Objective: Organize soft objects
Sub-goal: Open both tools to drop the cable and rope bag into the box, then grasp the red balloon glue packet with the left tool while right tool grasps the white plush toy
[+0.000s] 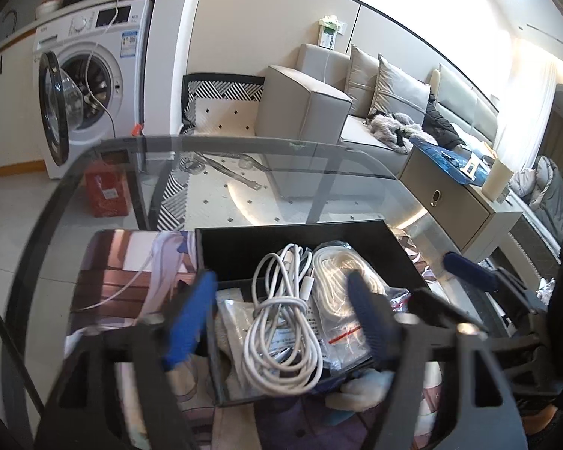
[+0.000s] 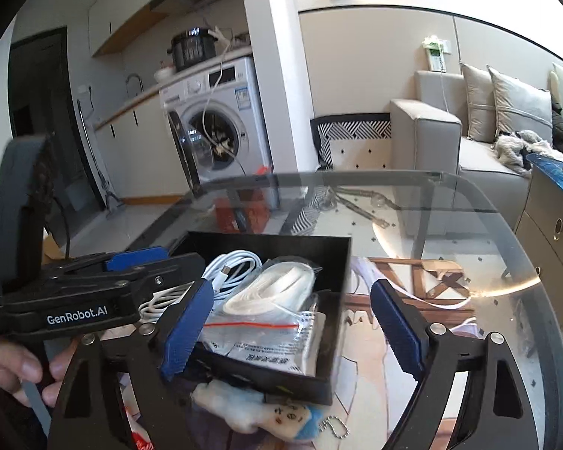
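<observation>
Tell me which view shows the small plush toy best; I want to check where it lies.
The right wrist view. There the plush toy lies in full view on the glass table, against the near wall of the black box, its printed face and bead chain visible. The left wrist view catches only a pale part of it below the box.

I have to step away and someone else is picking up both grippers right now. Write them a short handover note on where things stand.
Left gripper: open, nothing held, hovering over the black box.
Right gripper: open, nothing held, straddling the box's near right corner.
In the box: loose white cable and bagged white cable, with other clear packets.
Outside, on the glass table at the box's near edge: a small plush toy with a ball chain.
Done: cables and packets boxed.
Left: probably the plush toy; check the printed mat for strays.
</observation>
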A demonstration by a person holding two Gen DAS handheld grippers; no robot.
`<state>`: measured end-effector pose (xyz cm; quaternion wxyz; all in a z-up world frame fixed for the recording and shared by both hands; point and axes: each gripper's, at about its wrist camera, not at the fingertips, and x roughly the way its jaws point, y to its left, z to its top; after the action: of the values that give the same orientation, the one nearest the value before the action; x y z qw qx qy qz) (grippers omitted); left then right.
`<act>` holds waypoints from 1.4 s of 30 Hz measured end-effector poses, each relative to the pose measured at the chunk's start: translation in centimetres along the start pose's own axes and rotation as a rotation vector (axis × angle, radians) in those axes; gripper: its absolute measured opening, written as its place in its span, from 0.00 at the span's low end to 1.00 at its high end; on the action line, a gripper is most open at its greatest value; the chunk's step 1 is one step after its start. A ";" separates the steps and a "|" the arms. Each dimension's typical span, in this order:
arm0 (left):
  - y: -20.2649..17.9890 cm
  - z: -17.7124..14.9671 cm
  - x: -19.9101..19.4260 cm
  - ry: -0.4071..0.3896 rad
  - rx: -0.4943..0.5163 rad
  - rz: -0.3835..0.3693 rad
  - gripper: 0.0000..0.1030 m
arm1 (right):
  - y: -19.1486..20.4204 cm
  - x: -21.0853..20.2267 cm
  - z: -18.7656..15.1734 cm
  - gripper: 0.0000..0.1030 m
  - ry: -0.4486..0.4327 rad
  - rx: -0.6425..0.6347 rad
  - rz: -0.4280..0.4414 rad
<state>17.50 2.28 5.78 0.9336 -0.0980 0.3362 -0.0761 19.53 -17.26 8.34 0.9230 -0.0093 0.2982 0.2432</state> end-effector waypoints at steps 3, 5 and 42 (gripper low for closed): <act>0.0 -0.2 -1.0 -0.019 0.004 -0.002 0.97 | -0.7 -1.1 -0.4 0.98 0.013 0.013 -0.011; 0.1 -0.4 -1.8 -0.031 0.011 0.003 1.00 | -1.1 -1.7 -0.9 0.99 0.029 0.021 -0.005; -1.9 -12.2 -5.9 0.172 0.119 0.036 1.00 | 1.6 -4.2 -6.3 0.99 0.111 -0.010 0.034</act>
<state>5.02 0.03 0.67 0.9066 -0.0293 0.4117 -0.0874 12.45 -18.69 5.71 0.9006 -0.0222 0.3480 0.2594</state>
